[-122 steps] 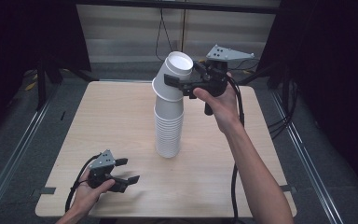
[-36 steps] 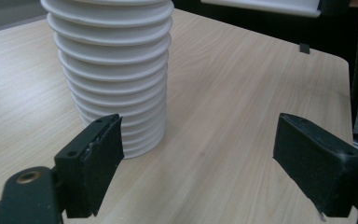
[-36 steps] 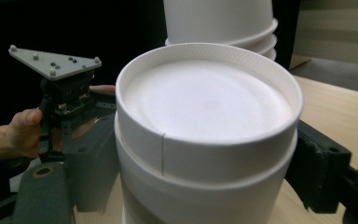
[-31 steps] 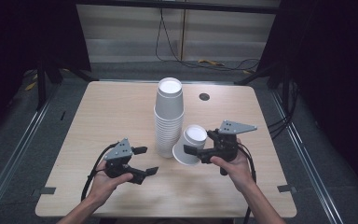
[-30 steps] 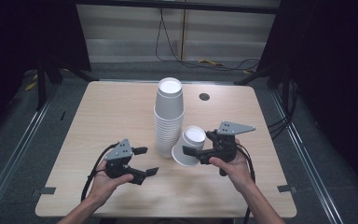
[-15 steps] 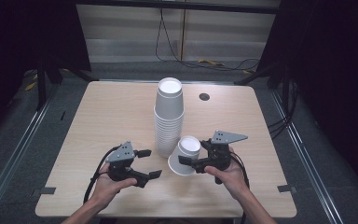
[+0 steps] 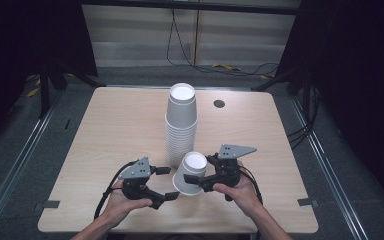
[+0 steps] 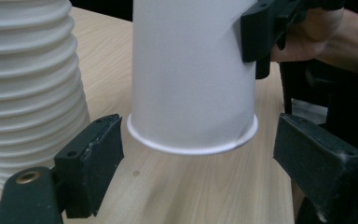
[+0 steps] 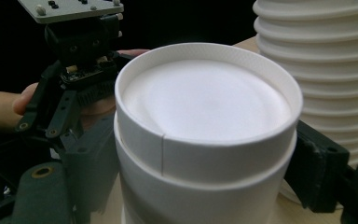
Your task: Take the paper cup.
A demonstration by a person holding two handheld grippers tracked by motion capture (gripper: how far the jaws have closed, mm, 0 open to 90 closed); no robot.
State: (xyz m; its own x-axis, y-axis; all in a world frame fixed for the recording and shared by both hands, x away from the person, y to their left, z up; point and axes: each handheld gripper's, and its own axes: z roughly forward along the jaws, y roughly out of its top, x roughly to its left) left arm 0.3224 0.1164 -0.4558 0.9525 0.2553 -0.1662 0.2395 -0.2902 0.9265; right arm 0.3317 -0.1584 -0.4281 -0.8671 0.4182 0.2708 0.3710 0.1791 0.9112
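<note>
A tall stack of upside-down white paper cups (image 7: pixel 181 120) stands at the middle of the table (image 7: pixel 110 125). My right gripper (image 7: pixel 202 170) is shut on a single upside-down white cup (image 7: pixel 189 172), held tilted just in front of the stack and slightly above the wood. In the right gripper view the cup (image 9: pixel 205 102) sits between the jaws, with the stack (image 9: pixel 321 60) behind it. My left gripper (image 7: pixel 168 183) is open. In its own view the left gripper (image 8: pixel 200 154) has its jaws spread to either side of the cup's rim (image 8: pixel 191 140), not touching it. The stack (image 8: pixel 28 84) is at the left.
A small round hole (image 7: pixel 219 103) lies in the table top at the back right. Both of the person's hands rest near the front edge (image 7: pixel 180 231). Cables run across the floor (image 7: pixel 230 67) behind the table, and dark curtains hang at both sides.
The right gripper lifted a cup off the stack's top and brought it down to the front. Over the last second it carried the cup left and lower, between the open left jaws.
</note>
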